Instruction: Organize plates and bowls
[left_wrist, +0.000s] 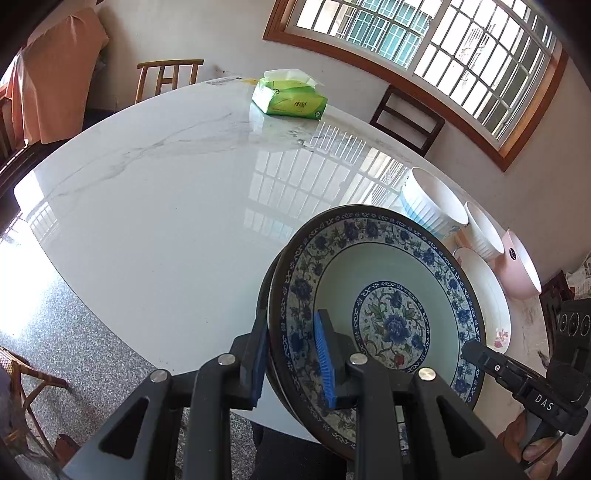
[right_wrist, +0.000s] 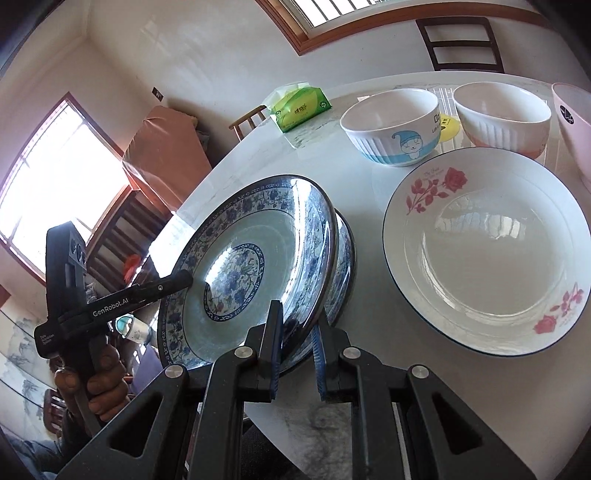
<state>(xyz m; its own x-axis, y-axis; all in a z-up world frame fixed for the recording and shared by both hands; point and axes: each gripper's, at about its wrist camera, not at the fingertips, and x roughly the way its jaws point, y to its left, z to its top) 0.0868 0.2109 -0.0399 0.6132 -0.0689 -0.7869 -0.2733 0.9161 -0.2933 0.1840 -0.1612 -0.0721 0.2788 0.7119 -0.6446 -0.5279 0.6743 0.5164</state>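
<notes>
Two blue floral plates lie stacked and are held tilted over the near part of the white marble table. My left gripper is shut on the stack's left rim, a blue pad on each side. In the right wrist view its finger tip shows at the left gripper, on the plates' far rim. My right gripper is shut on the rim of the upper plate. In the left wrist view the right gripper meets the plates' right edge. The lower plate peeks out beside it.
A white rose-patterned plate lies right of the stack. Behind it stand a cartoon bowl, a ribbed white bowl and a pink bowl. A green tissue pack sits far back. Chairs ring the table.
</notes>
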